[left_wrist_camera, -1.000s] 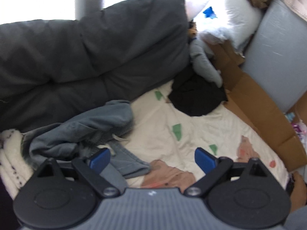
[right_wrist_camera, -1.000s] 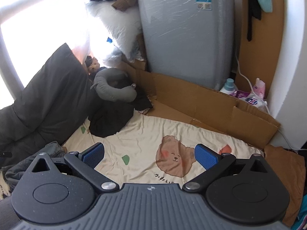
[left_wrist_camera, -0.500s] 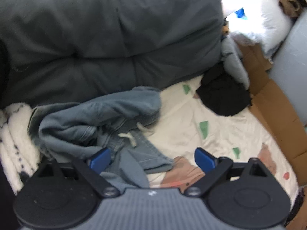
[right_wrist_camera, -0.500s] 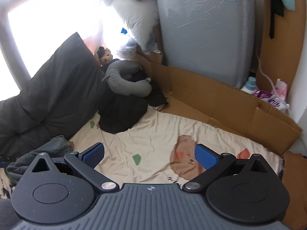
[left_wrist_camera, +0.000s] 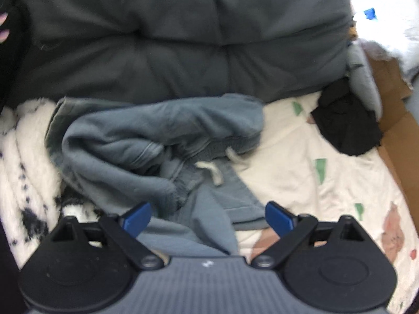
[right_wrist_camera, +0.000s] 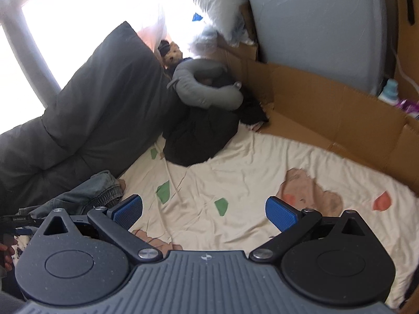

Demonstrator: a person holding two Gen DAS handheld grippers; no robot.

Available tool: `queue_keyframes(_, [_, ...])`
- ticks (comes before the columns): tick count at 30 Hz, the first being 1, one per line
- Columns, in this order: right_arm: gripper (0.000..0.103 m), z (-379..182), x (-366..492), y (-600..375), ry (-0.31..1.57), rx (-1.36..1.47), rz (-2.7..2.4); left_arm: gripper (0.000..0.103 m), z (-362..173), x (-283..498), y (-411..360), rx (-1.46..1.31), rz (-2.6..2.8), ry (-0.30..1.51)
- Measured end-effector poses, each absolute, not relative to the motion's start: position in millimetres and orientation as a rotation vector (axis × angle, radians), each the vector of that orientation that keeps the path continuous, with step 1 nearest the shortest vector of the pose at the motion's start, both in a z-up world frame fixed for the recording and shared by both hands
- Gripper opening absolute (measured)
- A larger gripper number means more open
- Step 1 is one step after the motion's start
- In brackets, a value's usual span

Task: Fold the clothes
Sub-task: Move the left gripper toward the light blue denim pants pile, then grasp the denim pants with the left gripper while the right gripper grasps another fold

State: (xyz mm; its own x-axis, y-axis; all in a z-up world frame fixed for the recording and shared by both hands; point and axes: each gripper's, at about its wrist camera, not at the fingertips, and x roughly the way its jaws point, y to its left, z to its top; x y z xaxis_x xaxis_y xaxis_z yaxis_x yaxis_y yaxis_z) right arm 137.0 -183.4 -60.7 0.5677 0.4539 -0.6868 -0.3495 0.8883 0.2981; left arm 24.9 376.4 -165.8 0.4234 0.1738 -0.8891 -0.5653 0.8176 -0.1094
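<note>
Both grippers are wide open and holding nothing — the left gripper (left_wrist_camera: 207, 217) hangs over the crumpled blue-grey drawstring sweatpants (left_wrist_camera: 162, 141) on the cream cartoon-print sheet (right_wrist_camera: 235, 172), probably lining up a grab, while the right gripper (right_wrist_camera: 204, 209) waits over bare sheet.

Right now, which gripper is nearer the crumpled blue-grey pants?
Left. The left gripper hangs open directly over the blue-grey pants; the right gripper is open above bare sheet, pants off to its left.

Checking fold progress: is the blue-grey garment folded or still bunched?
Bunched. The blue-grey garment lies crumpled in uneven rolls, drawstring exposed, no flat layers.
</note>
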Motion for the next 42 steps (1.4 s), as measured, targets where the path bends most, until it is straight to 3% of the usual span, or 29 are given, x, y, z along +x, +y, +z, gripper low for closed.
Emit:
queue_keyframes(12, [0.103,-137.7,163.1,-139.3,0.919,0.145,0.566,0.095,-218.8,12.0,420.7,-0.455,0.653,1.05])
queue_keyframes(25, [0.102,-229.9,177.7,-76.2,1.051,0.144,0.744,0.095,-284.1,-10.1,412.9,-0.574,0.671,1.07])
queue_keyframes(32, [0.098,-259.5,171.2,-51.4,1.106,0.108,0.816,0.086,-308.3,-19.1,411.6,-0.692,0.652,1.05])
queue_keyframes(36, [0.098,-280.1,169.9,-28.1,1.124,0.105,0.874,0.065,-318.7,-25.7,416.5,-0.812,0.604,1.024])
queue_keyframes(38, [0.097,-289.9,169.9,-12.0,1.136,0.1,0.915,0.042,-320.1,-28.1,419.0,-0.862,0.575,0.997])
queue_keyframes(40, [0.085,-298.8,170.2,3.8,1.151,0.089,0.958,0.012,-319.0,-28.3,419.9,-0.862,0.573,0.998])
queue_keyframes(42, [0.077,-307.7,170.4,19.7,1.166,0.074,1.001,0.01,-316.2,-29.7,420.2,-0.855,0.57,0.999])
